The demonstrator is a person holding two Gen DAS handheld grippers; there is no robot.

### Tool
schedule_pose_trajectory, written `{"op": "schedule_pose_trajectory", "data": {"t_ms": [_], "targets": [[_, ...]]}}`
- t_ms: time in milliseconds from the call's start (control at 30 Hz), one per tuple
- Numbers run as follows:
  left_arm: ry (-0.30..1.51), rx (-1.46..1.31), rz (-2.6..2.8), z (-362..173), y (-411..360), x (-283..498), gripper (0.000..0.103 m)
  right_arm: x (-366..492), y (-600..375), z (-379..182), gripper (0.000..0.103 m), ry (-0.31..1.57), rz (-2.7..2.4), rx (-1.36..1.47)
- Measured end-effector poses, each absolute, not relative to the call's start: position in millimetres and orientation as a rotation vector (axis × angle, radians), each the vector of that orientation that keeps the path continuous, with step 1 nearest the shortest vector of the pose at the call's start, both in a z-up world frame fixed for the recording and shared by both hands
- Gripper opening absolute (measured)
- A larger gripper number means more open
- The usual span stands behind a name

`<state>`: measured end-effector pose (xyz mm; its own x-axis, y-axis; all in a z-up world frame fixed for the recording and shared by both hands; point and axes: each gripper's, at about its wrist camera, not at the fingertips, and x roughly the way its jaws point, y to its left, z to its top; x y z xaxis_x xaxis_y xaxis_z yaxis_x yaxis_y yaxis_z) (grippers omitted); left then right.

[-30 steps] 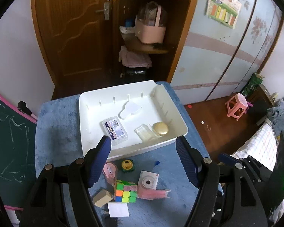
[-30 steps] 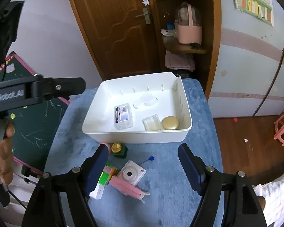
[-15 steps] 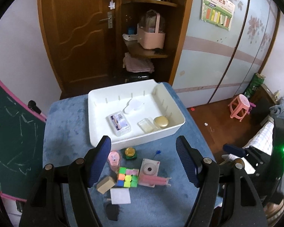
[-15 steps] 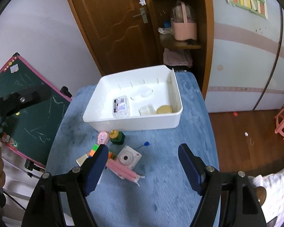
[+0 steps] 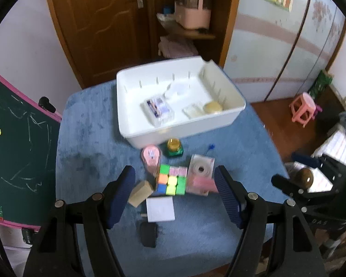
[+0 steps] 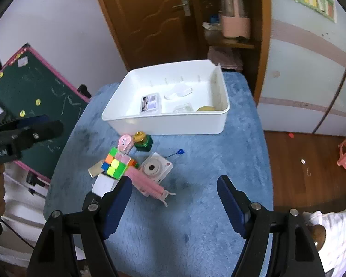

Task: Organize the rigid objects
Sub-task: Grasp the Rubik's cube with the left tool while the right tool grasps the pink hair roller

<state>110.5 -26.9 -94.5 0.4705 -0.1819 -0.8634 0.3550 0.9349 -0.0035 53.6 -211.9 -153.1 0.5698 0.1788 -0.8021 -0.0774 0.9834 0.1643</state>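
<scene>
A white bin (image 5: pixel 219 122) (image 6: pixel 173 124) on the blue table holds a clear labelled box (image 5: pixel 159 108), a clear lid and a gold round tin (image 5: pixel 212 107). In front of it lie a colour cube (image 5: pixel 171 180) (image 6: pixel 114 166), a white toy camera (image 5: pixel 201 169) (image 6: pixel 155 168), a pink comb (image 6: pixel 147 184), a green jar (image 5: pixel 174 147) (image 6: pixel 142 141), a pink tape dispenser (image 5: pixel 151 158), a tan block (image 5: pixel 140 192), a white square (image 5: pixel 160 209) and a black plug (image 5: pixel 147 233). My left gripper (image 5: pixel 175 196) is open above the cube. My right gripper (image 6: pixel 174 204) is open above bare cloth.
A green chalkboard (image 5: pixel 13 143) (image 6: pixel 34 101) leans at the table's left edge. A wooden door and shelf (image 5: pixel 189 23) stand behind the bin. A pink stool (image 5: pixel 304 109) sits on the floor at right. A blue pin (image 6: pixel 180 151) lies near the camera.
Both grippers have pulled back and up from the bin; the loose objects in front of it now sit between and ahead of the fingers. Both stay open.
</scene>
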Motion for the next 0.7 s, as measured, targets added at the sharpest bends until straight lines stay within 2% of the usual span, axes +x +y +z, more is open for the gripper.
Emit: {"op": "schedule_pose_trajectory", "data": {"t_ms": [700], "targets": [[1.302,0.245,-0.325,-192.8,-17.5,136.3,0.074,102.8,-141.1,-261.6,0.077,1.046,0.333,-0.06]]}}
